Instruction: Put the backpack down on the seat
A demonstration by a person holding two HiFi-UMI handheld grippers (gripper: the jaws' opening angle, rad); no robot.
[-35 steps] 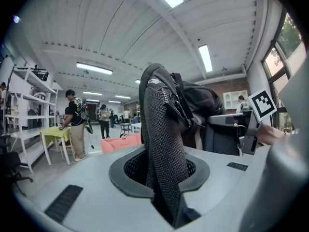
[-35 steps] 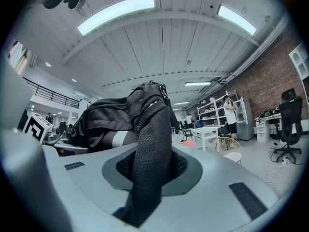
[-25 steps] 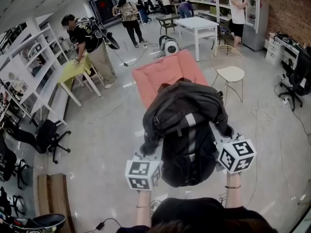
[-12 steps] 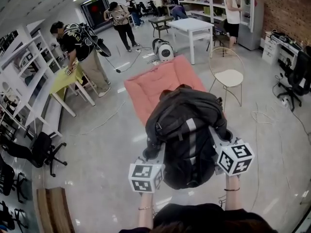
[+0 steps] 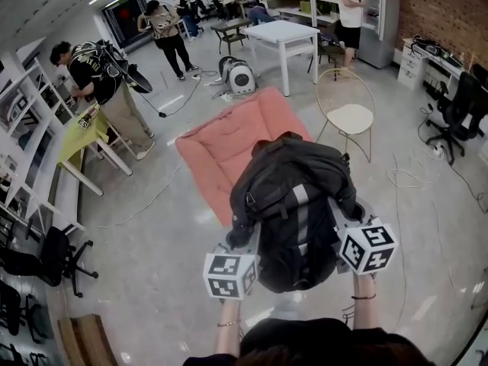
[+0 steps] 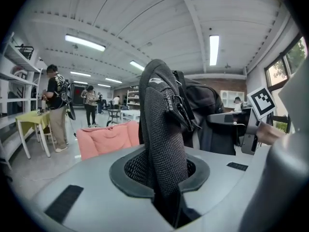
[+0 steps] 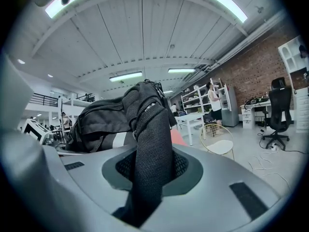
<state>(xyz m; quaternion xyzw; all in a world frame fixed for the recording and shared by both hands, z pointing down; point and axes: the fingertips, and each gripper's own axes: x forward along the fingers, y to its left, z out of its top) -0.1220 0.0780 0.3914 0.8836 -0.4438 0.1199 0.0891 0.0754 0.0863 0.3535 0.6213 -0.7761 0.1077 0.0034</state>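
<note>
Pinching one shoulder strap (image 6: pixel 163 144) in the left gripper (image 5: pixel 241 239) and the other strap (image 7: pixel 147 151) in the right gripper (image 5: pixel 345 213), holding the black backpack (image 5: pixel 293 204) in the air beside the pink seat (image 5: pixel 221 147), not yet on it.

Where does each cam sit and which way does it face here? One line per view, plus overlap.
Head view: on the person's head, steeply down at the backpack, pink seat beyond; forearms, left gripper and right gripper show.
Left gripper view: on the left gripper, along its jaws, shut on a mesh strap; right gripper's cube shows.
Right gripper view: on the right gripper, along its jaws, shut on the other strap.
Shared: backpack in all three.
</note>
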